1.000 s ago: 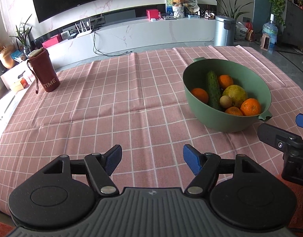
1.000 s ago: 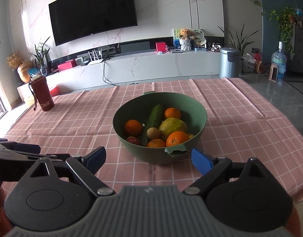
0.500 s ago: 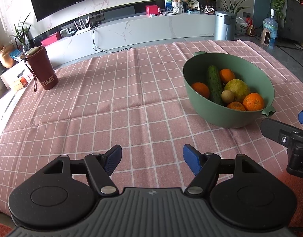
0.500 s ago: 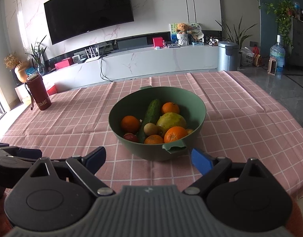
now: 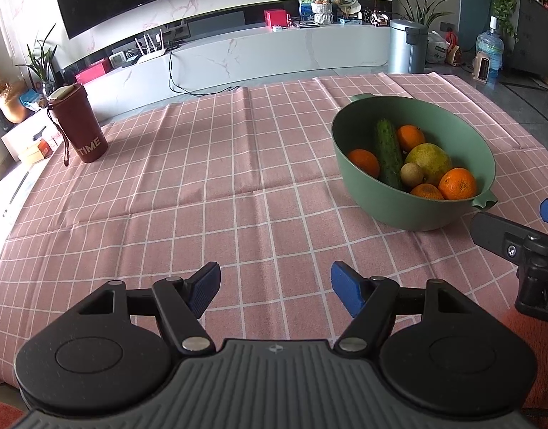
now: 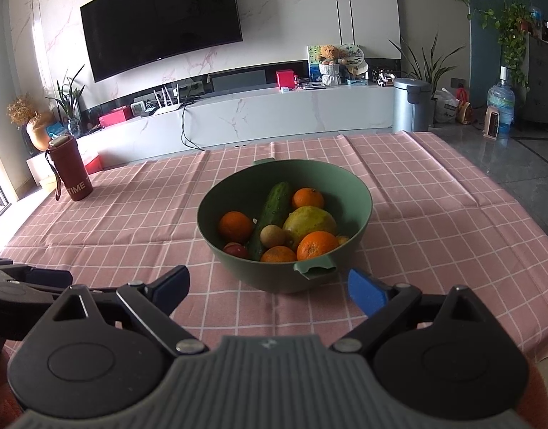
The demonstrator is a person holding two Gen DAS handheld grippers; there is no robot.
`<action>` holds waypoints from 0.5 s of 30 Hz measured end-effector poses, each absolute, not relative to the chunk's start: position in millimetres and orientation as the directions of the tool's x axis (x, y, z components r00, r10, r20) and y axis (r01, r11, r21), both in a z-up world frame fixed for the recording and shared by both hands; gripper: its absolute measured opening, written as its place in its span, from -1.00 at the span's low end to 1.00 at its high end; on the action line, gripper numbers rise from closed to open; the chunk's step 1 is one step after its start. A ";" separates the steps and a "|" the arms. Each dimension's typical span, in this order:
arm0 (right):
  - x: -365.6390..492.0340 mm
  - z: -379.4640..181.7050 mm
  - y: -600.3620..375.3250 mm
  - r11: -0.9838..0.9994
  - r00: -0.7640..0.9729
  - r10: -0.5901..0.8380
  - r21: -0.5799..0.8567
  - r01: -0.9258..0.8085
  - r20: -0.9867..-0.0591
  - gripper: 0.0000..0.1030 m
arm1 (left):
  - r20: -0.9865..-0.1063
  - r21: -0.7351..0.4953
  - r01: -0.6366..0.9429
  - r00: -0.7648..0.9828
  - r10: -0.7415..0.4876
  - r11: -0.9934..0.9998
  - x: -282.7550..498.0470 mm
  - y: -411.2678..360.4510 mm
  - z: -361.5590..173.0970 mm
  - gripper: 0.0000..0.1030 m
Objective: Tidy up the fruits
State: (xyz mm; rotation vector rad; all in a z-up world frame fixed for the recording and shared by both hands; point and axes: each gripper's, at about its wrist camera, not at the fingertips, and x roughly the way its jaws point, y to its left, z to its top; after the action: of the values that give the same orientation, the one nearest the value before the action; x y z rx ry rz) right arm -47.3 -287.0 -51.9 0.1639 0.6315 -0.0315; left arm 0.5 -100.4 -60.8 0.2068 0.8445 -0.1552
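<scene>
Fruits fill the green bowl (image 6: 360, 211) on the pink checked surface (image 5: 202, 193): oranges, a cucumber (image 6: 270, 214), a kiwi (image 6: 273, 235). My right gripper (image 6: 267, 287) hangs spread just before the bowl, my left gripper (image 5: 275, 287) spread and empty. I'd take the near orange (image 6: 317, 245) from above, squeezing gently. The maroon tumbler (image 5: 79, 123) reads "TIME".

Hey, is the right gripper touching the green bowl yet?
Apart. In the right wrist view the right gripper is open and short of the green bowl, with pink tablecloth visible between its left finger and the bowl.
</scene>
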 end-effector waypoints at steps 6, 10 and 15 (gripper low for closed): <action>-46.7 -52.5 -286.3 0.986 0.807 0.022 0.146 0.080 -0.590 0.79 | -0.752 0.119 0.215 0.657 -0.053 0.969 1.0 -99.1 -58.3 0.62; -46.9 -52.6 -286.2 0.986 0.807 0.021 0.145 0.080 -0.590 0.79 | -0.751 0.120 0.216 0.659 -0.054 0.969 0.6 -99.2 -57.4 0.62; -46.9 -52.7 -286.2 0.986 0.807 0.021 0.145 0.080 -0.590 0.79 | -0.750 0.120 0.214 0.659 -0.053 0.970 0.6 -99.4 -56.9 0.61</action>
State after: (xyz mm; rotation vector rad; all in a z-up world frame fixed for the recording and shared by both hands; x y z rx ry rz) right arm -46.9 -286.2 -52.7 0.1667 0.6315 -0.0316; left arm 0.6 -99.4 -56.9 0.2047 0.8389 -0.1520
